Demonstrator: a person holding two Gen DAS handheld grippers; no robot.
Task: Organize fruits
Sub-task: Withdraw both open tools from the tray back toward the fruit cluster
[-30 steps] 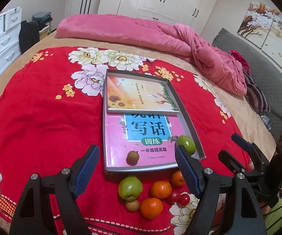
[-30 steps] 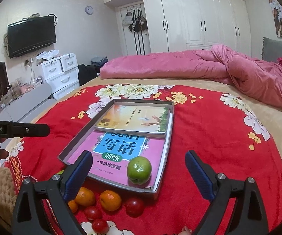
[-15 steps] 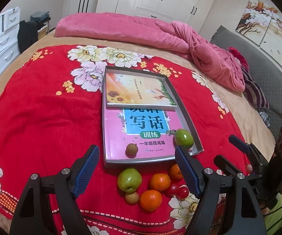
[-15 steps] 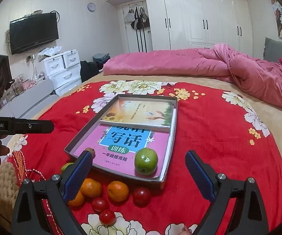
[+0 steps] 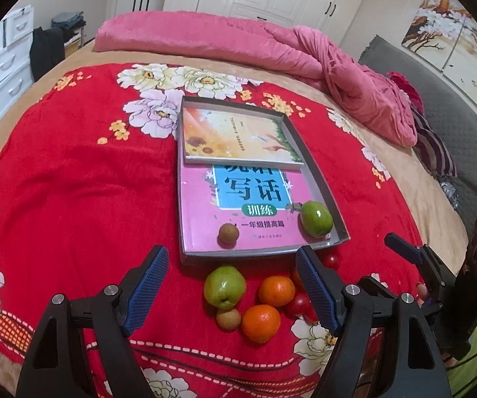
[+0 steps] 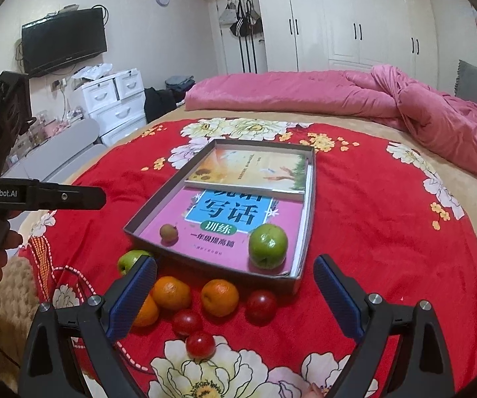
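Hovering over a red floral bedspread (image 5: pixel 72 182), w/ two hand-held grippers spread wide and gripping nothing: left hand-held gripper (image 5: pixel 231 285) above the loose fruit, right hand-held gripper (image 6: pixel 235 293) likewise. Edging closer vs. a sec ago: right view now showing the pile fuller and nearer, tray (image 6: pixel 145 219) sliding up-frame; left view barely shifting. Reading as an approach for the next pick, nothing lifted yet.

Sitting already in the tray, on a pink workbook (image 5: pixel 205 205): one green apple (image 5: pixel 316 219) at near right, one small brown fruit (image 5: pixel 228 233) at near left. Waiting outside, just beside the tray's near edge: second green apple (image 5: pixel 225 286), oranges (image 5: pixel 276 290), red fruits (image 6: pixel 261 303), another brown fruit (image 5: pixel 228 317). So approx. two in, most of the job remaining.

Hiding part of the pile: left view's right finger covering an orange and red fruits; right view's left finger cutting off an orange and the apple. Exact fruit count hard to call. Red fruits' kind unclear.
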